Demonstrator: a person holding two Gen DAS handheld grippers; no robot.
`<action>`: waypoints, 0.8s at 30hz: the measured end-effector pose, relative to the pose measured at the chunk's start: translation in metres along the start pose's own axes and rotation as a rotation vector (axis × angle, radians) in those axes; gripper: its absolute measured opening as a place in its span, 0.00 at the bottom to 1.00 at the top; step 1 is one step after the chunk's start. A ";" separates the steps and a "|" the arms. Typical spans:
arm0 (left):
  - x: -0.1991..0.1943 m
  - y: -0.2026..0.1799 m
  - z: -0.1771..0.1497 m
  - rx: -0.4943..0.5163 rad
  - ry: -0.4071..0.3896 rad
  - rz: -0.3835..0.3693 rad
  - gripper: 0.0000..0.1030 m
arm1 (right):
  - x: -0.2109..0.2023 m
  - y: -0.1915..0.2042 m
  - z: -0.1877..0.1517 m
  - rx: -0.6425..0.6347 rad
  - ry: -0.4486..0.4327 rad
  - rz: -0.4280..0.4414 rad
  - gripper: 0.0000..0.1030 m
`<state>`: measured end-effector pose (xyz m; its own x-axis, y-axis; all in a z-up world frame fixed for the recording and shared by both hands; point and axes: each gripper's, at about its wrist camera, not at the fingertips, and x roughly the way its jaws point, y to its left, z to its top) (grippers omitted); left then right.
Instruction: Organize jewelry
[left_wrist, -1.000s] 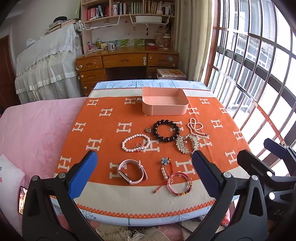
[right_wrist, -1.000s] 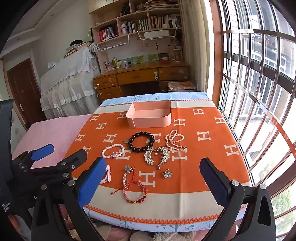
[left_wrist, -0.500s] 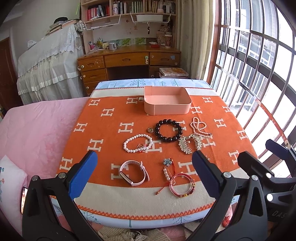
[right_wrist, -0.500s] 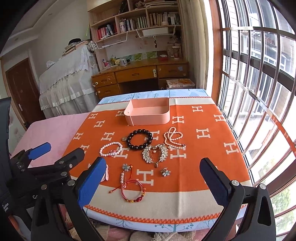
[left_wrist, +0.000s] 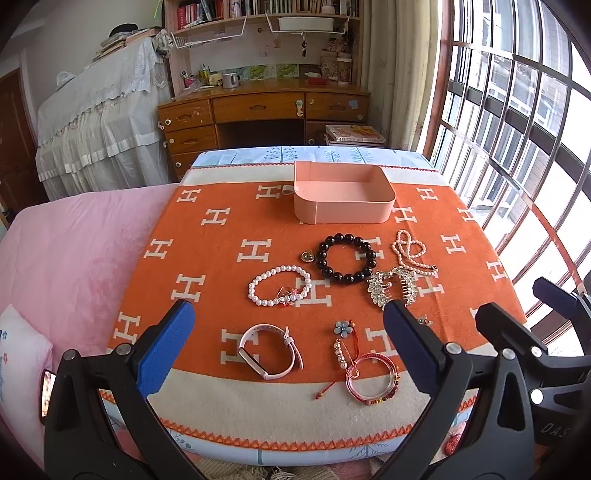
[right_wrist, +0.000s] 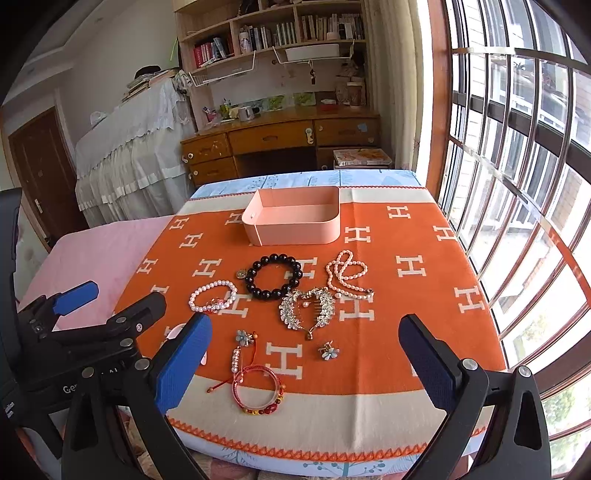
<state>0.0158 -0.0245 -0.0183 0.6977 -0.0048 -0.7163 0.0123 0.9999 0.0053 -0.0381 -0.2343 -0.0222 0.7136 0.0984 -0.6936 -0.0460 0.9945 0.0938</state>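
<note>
A home bedroom — wooden desk (left_wrist: 264, 110), bookshelves (right_wrist: 273, 33), pink bedding (left_wrist: 74, 251).

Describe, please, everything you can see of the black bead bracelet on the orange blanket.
The black bead bracelet is a closed ring of large, round, glossy dark beads, perhaps stone or glass. It lies flat on the orange blanket, in front of the pink box and apart from it. A small gold-coloured round charm lies at its left edge; whether they are joined is unclear. The silver comb lies just nearer the camera. Neither gripper touches it.
</note>
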 end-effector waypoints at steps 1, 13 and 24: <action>0.003 0.000 0.001 -0.001 0.003 0.001 0.98 | 0.004 0.000 0.001 -0.002 0.004 0.000 0.99; 0.026 -0.002 0.005 0.006 0.032 0.000 0.98 | 0.032 -0.008 0.006 0.005 0.030 0.006 0.99; 0.052 -0.001 0.012 0.026 0.081 -0.021 0.98 | 0.053 -0.011 0.010 0.008 0.054 0.012 0.99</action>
<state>0.0606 -0.0260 -0.0474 0.6367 -0.0237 -0.7707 0.0459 0.9989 0.0072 0.0075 -0.2408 -0.0528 0.6745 0.1119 -0.7297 -0.0486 0.9930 0.1075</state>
